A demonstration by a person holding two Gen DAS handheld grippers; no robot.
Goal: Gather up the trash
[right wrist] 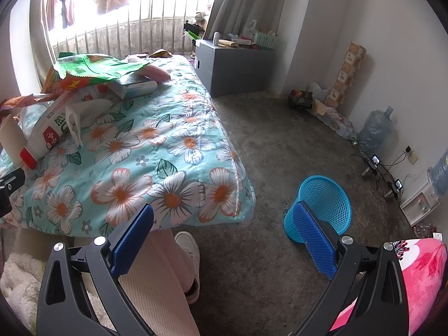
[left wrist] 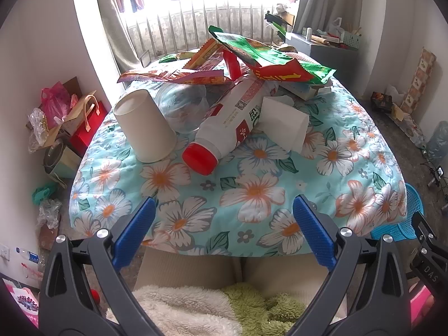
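Both grippers hang above the near edge of a floral quilt [left wrist: 252, 196], well short of the trash. The left gripper [left wrist: 224, 210] has its blue pads spread wide with nothing between them; the right gripper [right wrist: 224, 218] is likewise spread and holds nothing.

The trash sits in a heap toward the far side of the quilt. A white paper cup [left wrist: 145, 126] stands mouth down at the left of the heap, leaning a little, with a clear crushed bottle [left wrist: 182, 106] just behind it. Beside the cup lies a white bottle [left wrist: 232, 120] with a red cap [left wrist: 200, 158], cap pointing toward the camera. A folded white tissue [left wrist: 282, 120] rests against the bottle's right side. Behind these, snack wrappers pile up — a large green and red one [left wrist: 268, 56] on top, red and orange ones [left wrist: 173, 75] spread out below it to the left. A flat pale blue box [right wrist: 134, 88] lies under the green wrapper's right end.

On the floor to the right of the quilt a blue mesh basket [right wrist: 324, 204] lies tipped on its side, its mouth facing the right gripper; what shows of its inside holds nothing. It is well apart from the heap.
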